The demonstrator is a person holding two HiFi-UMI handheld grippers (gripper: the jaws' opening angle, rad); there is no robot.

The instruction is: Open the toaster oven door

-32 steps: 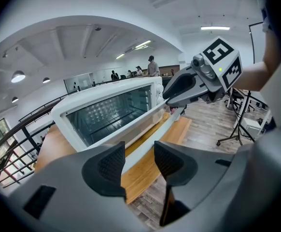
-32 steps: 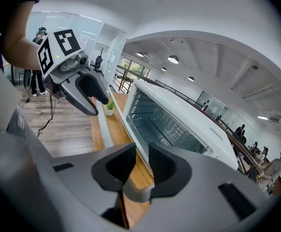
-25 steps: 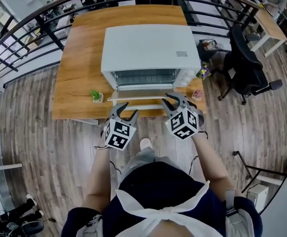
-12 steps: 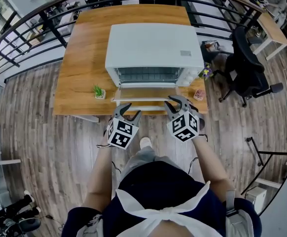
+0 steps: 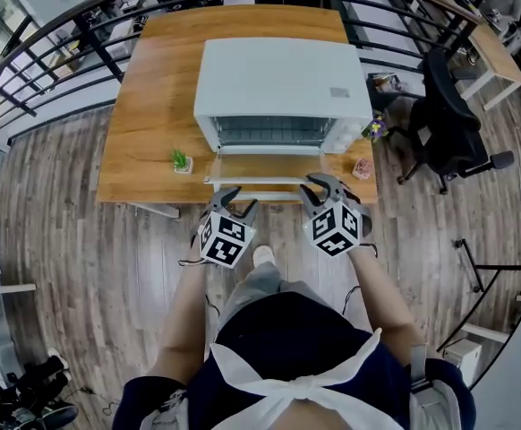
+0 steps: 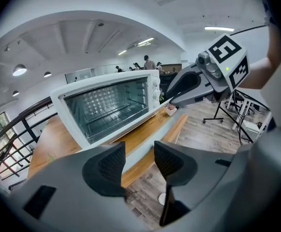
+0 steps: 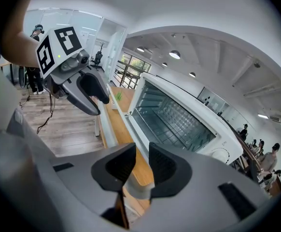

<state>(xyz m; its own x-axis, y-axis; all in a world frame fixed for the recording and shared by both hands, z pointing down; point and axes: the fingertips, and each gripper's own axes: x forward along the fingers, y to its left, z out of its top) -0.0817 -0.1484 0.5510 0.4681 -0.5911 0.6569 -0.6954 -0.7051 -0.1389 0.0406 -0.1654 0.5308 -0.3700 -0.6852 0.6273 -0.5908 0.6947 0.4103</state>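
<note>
Clear over the lowered door [image 5: 265, 165] into the toaster oven [image 5: 283, 79] cavity. Crowded along the door's front edge: right tool [image 5: 319, 186] clamped on the handle [image 5: 260, 181], left tool [image 5: 234, 200] gaping just beside it. Narrows left at small plant [image 5: 181, 160], right at little pot [image 5: 362, 168]. Bare table [image 5: 144, 88] farther left.

handle [image 5: 260, 181] end hidden by right fingers [image 7: 164, 166], people [image 6: 147, 62] tiny

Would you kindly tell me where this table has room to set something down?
Bare: the wooden tabletop left of the white toaster oven, behind the small green plant. Crowded: the front, with the lowered oven door and pink pot.
</note>
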